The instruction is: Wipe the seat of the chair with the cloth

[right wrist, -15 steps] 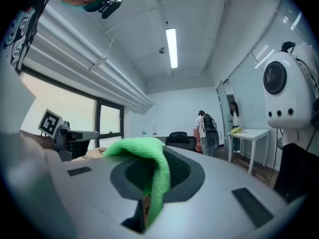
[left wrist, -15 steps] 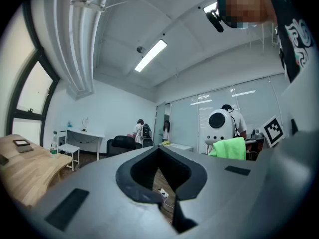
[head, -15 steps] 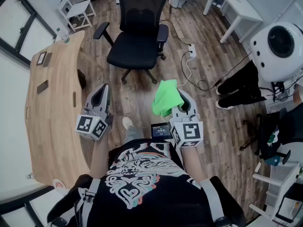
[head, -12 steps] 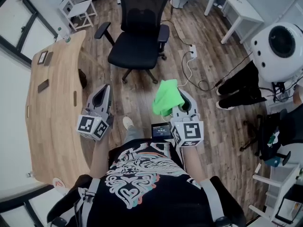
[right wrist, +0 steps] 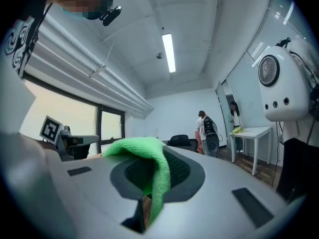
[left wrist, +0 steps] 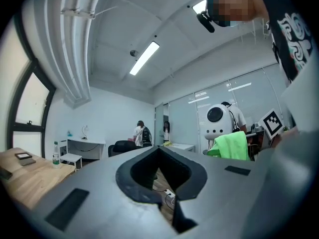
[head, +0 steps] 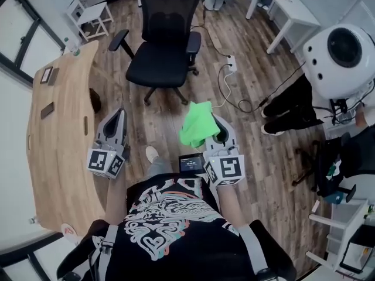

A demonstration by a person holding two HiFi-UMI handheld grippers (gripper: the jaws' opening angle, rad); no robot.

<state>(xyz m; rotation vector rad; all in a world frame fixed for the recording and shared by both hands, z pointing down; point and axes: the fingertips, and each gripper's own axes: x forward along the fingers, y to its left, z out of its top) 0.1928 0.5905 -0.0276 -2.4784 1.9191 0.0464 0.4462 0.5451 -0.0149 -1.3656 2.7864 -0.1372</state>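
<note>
A black office chair (head: pixel 157 69) stands on the wood floor ahead of me, its seat bare; it is small and far in the left gripper view (left wrist: pixel 124 147) and in the right gripper view (right wrist: pixel 182 141). My right gripper (head: pixel 215 122) is held level and shut on a bright green cloth (head: pixel 196 124), which bunches over its tips and drapes down between them (right wrist: pixel 144 151). My left gripper (head: pixel 117 113) is level beside it, shut, with nothing in it (left wrist: pixel 159 149). Both are well short of the chair.
A wooden desk (head: pixel 55 133) runs along the left. Cables and a power strip (head: pixel 231 63) lie on the floor right of the chair. A white table (head: pixel 287 10), a white round-headed machine (head: pixel 340 51) and someone's dark legs (head: pixel 293 107) are at the right.
The whole head view has slid slightly up and left. Both grippers and the cloth keep the same places relative to the chair.
</note>
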